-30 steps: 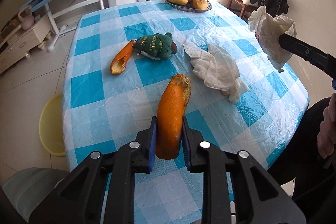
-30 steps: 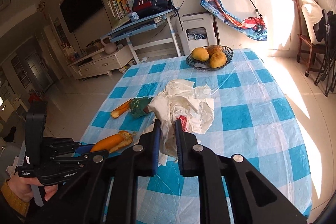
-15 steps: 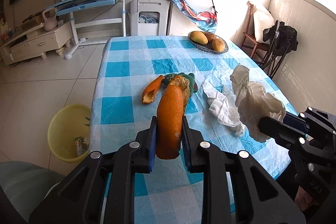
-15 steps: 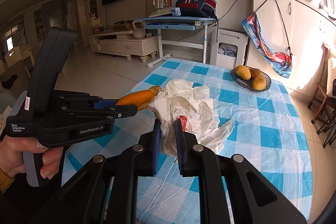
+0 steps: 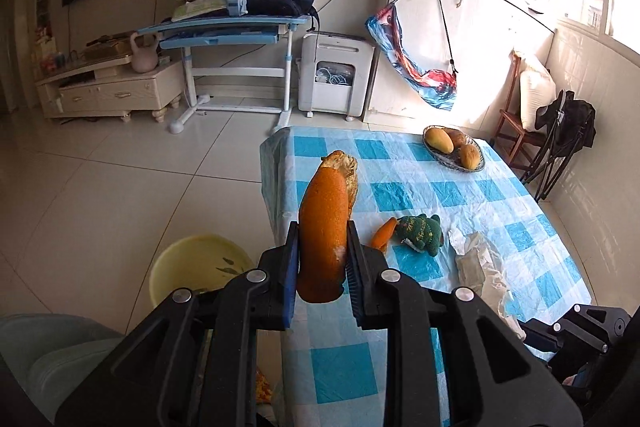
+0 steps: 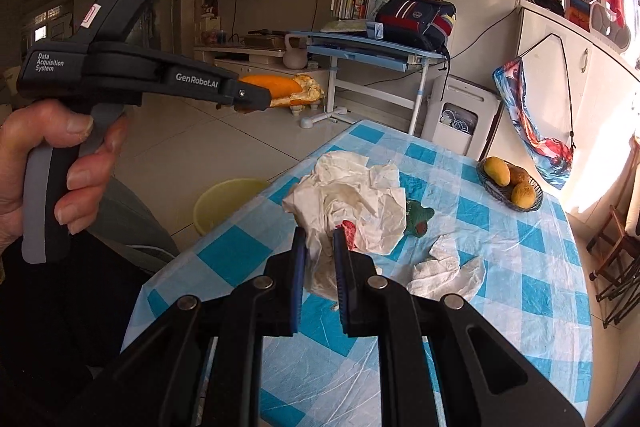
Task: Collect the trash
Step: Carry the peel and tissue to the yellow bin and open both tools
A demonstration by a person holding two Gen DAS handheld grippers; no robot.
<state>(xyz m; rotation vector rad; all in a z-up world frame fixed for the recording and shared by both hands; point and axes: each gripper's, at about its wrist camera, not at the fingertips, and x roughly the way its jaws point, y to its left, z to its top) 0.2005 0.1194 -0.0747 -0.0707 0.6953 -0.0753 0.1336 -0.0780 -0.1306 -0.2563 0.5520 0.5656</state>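
Above the near-left edge of the counter [image 5: 520, 211], the left tool [image 5: 322, 259] is clenched on a long orange peel [image 5: 324, 223], which stands upright between its blue pads. From the right wrist view the same tool [image 6: 250, 95] is gripped by a hand [image 6: 44, 163], the peel [image 6: 284, 89] jutting out beyond the counter's edge over the floor. Right tool [image 6: 320, 259]: clamped on a crumpled white wrapper [image 6: 348, 203] with a red patch, held up over the checked cloth. Left on the counter are a smaller orange peel [image 5: 383, 235], touching a green plush toy [image 5: 420, 231], and just right of these a crumpled tissue [image 5: 478, 265]. At the far right corner sits a fruit bowl [image 5: 454, 149] (three yellowish fruits inside). On the floor, left of the counter, stands a yellow basin [image 5: 196, 267], partly hidden behind the left tool.
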